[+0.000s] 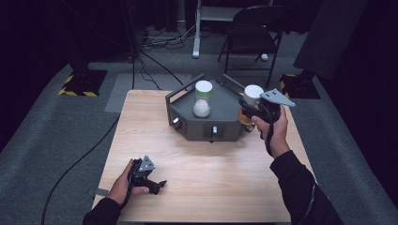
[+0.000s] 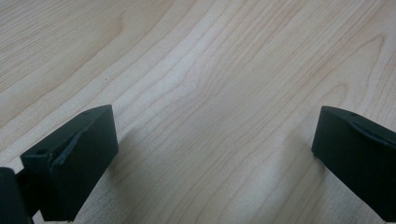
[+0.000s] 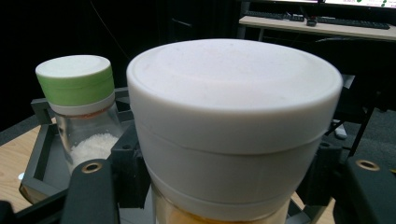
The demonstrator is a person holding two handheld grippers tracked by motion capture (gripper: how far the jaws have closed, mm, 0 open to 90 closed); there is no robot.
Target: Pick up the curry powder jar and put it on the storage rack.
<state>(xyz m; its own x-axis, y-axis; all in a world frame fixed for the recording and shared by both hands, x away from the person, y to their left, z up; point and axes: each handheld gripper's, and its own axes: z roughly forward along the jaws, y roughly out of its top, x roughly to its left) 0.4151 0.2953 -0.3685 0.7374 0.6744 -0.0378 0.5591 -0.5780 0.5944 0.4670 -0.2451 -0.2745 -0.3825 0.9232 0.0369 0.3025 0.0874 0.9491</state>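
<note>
At the right end of the dark tray (image 1: 187, 123), right gripper (image 1: 248, 111) clamped round a white-capped jar (image 1: 253, 96) with amber contents, jaws flanking the glass just under the cap, seen close in the right gripper view (image 3: 233, 126). Jar upright, long axis vertical, held at the tray's right corner; cannot tell whether resting on the rim or lifted clear. Just to its left, inside the tray, a green-capped jar (image 1: 202, 99) of white grains, upright and apart from the held one. Well away at the near left of the counter (image 1: 206, 187), left gripper (image 1: 159, 185) idle, jaws spread wide over bare wood, holding nothing. Right hand clearly nearer; likely next move turning on the free tray floor beside the green-capped jar.
</note>
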